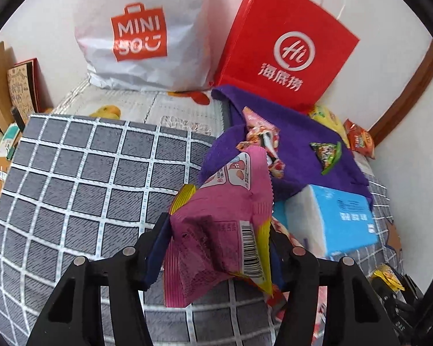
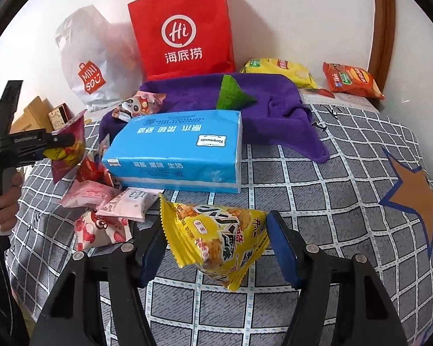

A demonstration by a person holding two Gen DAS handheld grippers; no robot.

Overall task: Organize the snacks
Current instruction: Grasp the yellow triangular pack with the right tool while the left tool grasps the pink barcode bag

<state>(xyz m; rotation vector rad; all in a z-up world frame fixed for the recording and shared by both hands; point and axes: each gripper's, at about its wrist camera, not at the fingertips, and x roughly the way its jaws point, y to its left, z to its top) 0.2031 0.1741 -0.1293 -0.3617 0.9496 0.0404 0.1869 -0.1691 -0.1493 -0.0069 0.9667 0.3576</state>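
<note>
My left gripper [image 1: 219, 239] is shut on a magenta snack packet [image 1: 225, 201] with a yellow edge and a barcode, held up above the grey checked bedspread [image 1: 72, 173]. In the right wrist view that left gripper [image 2: 57, 141] appears at the left edge, in a hand, with the same packet [image 2: 70, 141]. My right gripper [image 2: 216, 245] is shut on a yellow snack packet [image 2: 216, 239], its blue pads touching both ends. Several pink and white packets [image 2: 106, 204] lie in a pile left of it.
A blue tissue pack [image 2: 176, 150] lies mid-bed against a purple towel [image 2: 274, 101] that carries a green triangular packet [image 2: 231, 92] and a panda packet [image 2: 135, 105]. A red paper bag [image 2: 184, 28] and a white plastic bag [image 2: 86, 66] stand against the wall. Yellow chips [image 2: 280, 69] and an orange packet [image 2: 349, 80] lie at the back right.
</note>
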